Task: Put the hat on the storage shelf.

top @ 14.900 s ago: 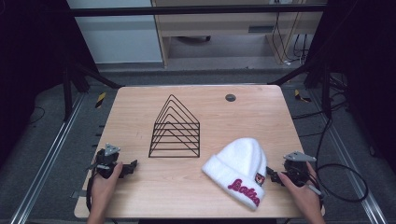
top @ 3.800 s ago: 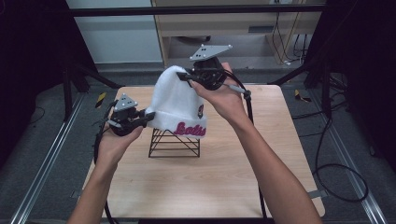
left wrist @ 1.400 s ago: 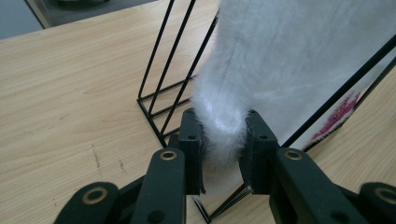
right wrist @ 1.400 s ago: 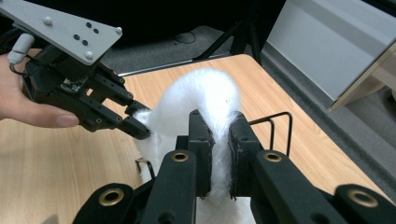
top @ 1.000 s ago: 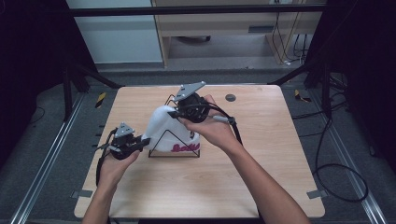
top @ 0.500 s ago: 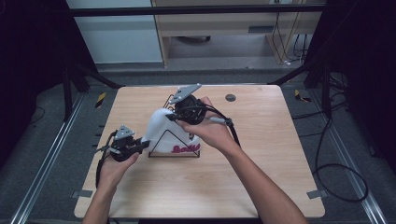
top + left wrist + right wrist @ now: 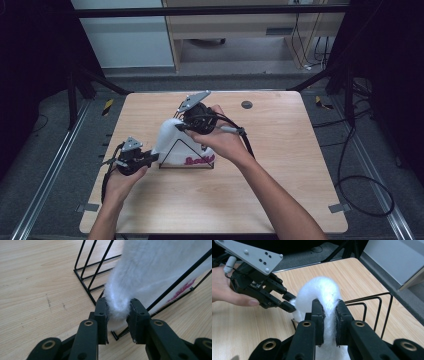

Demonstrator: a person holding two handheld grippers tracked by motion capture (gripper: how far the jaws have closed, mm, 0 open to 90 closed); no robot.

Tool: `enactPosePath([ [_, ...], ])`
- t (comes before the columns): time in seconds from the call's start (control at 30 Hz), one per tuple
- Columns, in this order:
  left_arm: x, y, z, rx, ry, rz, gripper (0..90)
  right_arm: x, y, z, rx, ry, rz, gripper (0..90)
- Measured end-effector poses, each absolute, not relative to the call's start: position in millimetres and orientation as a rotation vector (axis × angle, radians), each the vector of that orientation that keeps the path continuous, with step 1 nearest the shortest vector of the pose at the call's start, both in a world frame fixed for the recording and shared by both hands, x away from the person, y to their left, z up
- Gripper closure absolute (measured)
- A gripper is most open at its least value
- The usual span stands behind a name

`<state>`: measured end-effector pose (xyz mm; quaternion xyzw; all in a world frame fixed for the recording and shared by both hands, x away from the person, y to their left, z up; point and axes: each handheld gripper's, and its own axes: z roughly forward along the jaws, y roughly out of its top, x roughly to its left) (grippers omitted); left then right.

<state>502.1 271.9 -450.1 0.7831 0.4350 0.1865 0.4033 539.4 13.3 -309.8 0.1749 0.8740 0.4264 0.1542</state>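
A white fluffy hat with red lettering is draped over a black wire rack in the middle of the table. My left gripper is at the hat's lower left edge. In the left gripper view it is shut on the hat's hem, just in front of the rack's corner. My right gripper is above the rack. In the right gripper view it is shut on the hat's crown, with the rack's wires behind and the left gripper touching the hat's far side.
A small dark round disc lies near the table's back right. The wooden table has bare room to the right and front of the rack. A black cable loops on the floor to the right.
The hat was lifted from the table's front right and brought over the rack. In the last second both grippers sank a little, pulling the hat lower onto the rack.
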Motion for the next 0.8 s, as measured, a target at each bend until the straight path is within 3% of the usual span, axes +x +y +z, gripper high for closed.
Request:
enactPosePath([
  [0.4,496.1,283.2,-443.4,1.959,1.118,0.512,65.8,539.0,15.4,-309.4,0.511,2.504,1.231,76.7],
  [0.8,492.3,290.2,-438.2,1.976,1.138,0.583,51.2,535.4,2.6,-301.9,0.519,2.483,1.255,75.4],
])
